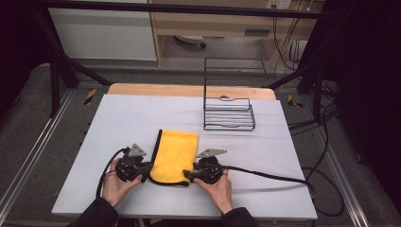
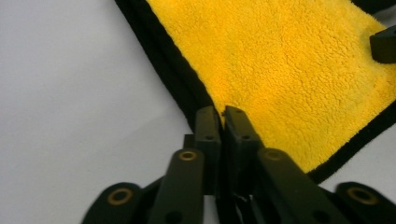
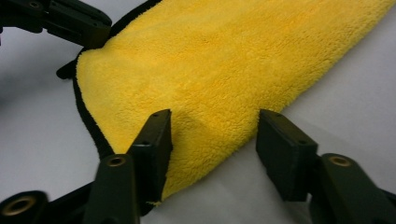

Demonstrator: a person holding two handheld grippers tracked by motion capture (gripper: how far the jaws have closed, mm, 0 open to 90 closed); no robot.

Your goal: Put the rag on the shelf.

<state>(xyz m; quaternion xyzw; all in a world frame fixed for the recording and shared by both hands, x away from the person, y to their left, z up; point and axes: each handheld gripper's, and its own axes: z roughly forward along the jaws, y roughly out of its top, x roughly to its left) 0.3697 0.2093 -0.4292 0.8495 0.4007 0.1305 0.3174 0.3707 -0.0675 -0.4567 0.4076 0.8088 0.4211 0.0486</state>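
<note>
Near the desk's (image 1: 123, 118) front edge lies a folded yellow cloth (image 1: 176, 153), soft, light and floppy, best taken at its near corners. The left gripper's (image 1: 145, 171) fingers pinch the black-trimmed near left corner. The right gripper's (image 1: 189, 175) fingers stand half-wide astride the near right corner, not yet pressing. A wire rack (image 1: 229, 113) stands farther back.

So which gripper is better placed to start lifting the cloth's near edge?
Left, probably. The left gripper is already pinched on the yellow cloth at its near corner; the right gripper straddles the other corner with jaws open.
</note>
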